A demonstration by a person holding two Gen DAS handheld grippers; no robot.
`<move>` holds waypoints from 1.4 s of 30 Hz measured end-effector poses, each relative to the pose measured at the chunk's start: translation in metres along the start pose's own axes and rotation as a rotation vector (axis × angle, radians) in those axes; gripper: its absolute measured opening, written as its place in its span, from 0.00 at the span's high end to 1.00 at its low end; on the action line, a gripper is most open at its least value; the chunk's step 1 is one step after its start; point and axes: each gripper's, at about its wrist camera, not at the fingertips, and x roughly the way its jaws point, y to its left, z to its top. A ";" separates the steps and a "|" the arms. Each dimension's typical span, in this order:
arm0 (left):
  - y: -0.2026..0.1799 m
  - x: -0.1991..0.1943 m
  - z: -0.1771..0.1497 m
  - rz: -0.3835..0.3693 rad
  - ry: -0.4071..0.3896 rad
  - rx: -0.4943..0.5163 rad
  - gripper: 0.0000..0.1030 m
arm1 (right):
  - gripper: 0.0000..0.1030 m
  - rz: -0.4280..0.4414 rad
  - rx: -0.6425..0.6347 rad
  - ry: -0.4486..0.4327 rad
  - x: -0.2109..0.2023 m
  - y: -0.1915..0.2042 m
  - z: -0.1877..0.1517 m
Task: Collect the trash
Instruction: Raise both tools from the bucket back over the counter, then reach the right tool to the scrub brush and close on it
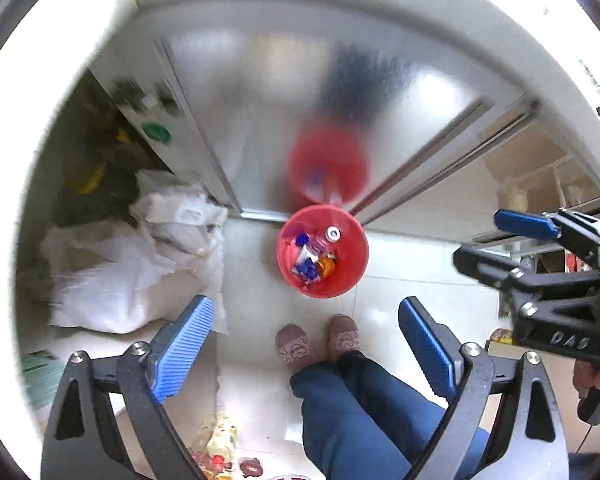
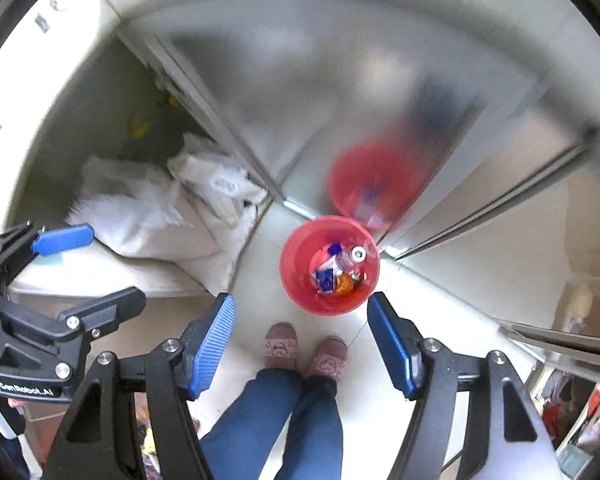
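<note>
So, left wrist view: the left gripper point(image 1: 304, 354) has its jaws spread wide with nothing between them, high above the round red plastic bin point(image 1: 322, 251), which stands on the pale tiled floor point(image 1: 400, 292) against a frosted metal door point(image 1: 300, 92) — wrappers and a small clear plastic bottle point(image 1: 329, 237) inside, so likely light. Right wrist view: the right gripper point(image 2: 301, 346) is also apart and empty over that bin point(image 2: 329, 265) — I'd pinch the thin stiff rim, since the smooth wall looks slippery.

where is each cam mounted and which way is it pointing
Left wrist: rides the left claw, pointing steeply down at the floor; shows its blue pads, the right claw, slippers, blue-trousered legs.
Right wrist: rides the right claw, also pointing down; shows the left claw, same legs.
Shared: red bin holding trash, white sacks.
</note>
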 end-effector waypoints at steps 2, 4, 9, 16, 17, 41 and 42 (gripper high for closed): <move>-0.001 -0.031 0.004 0.000 -0.037 -0.007 0.10 | 0.36 0.000 0.010 -0.041 -0.030 0.004 0.004; -0.001 -0.063 0.010 0.005 -0.079 -0.011 0.10 | 0.36 -0.003 0.018 -0.078 -0.060 0.006 0.008; -0.009 -0.117 0.022 0.037 -0.160 -0.006 0.10 | 0.32 0.016 0.020 -0.155 -0.115 0.010 0.022; -0.014 -0.169 0.038 0.045 -0.247 -0.002 0.10 | 0.32 0.030 -0.019 -0.232 -0.159 0.014 0.038; -0.014 -0.177 0.041 0.048 -0.260 -0.001 0.10 | 0.32 0.028 -0.027 -0.239 -0.164 0.014 0.040; 0.045 -0.216 0.183 0.067 -0.336 0.011 0.10 | 0.04 0.005 0.010 -0.314 -0.190 0.004 0.154; 0.053 -0.214 0.192 0.065 -0.331 0.007 0.10 | 0.02 -0.002 0.017 -0.313 -0.188 0.004 0.162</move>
